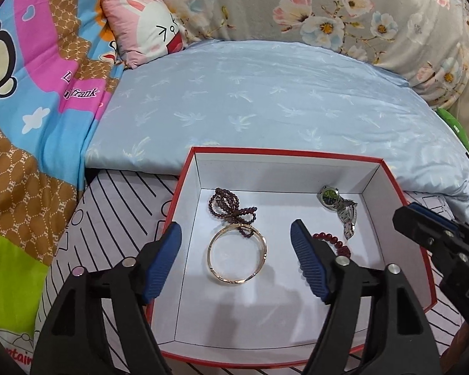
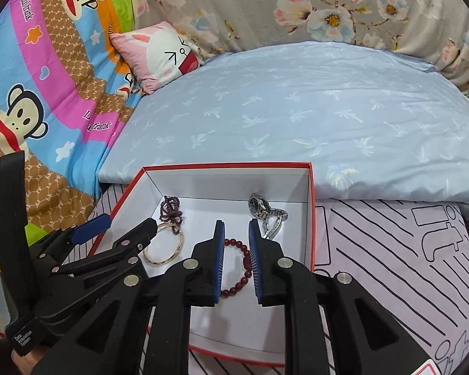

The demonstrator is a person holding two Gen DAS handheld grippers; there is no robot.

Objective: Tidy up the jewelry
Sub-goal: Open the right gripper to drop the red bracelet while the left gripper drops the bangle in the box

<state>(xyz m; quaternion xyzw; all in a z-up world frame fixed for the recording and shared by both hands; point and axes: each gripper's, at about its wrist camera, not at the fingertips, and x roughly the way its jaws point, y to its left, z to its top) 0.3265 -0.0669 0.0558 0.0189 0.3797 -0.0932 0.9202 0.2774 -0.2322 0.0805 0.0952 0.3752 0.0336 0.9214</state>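
Note:
A red box with a white inside (image 1: 372,181) (image 2: 309,218) sits on a lilac striped sheet. In it lie a gold bangle (image 1: 237,254) (image 2: 164,247), a dark purple bead string (image 1: 231,209) (image 2: 171,209), a steel watch (image 1: 340,207) (image 2: 265,211) and a red bead bracelet (image 1: 333,242) (image 2: 239,268). My left gripper (image 1: 236,234) is open over the box, its jaws on either side of the bangle. My right gripper (image 2: 236,228) is open a little, its jaws straddling the red bracelet without pinching it. It also shows in the left wrist view (image 1: 437,250).
A light blue pillow (image 1: 265,103) lies just behind the box. A colourful monkey-print quilt (image 1: 25,125) is on the left, a pink rabbit cushion (image 1: 147,25) and a floral grey cover (image 1: 328,6) at the back. The striped sheet (image 2: 390,265) extends right.

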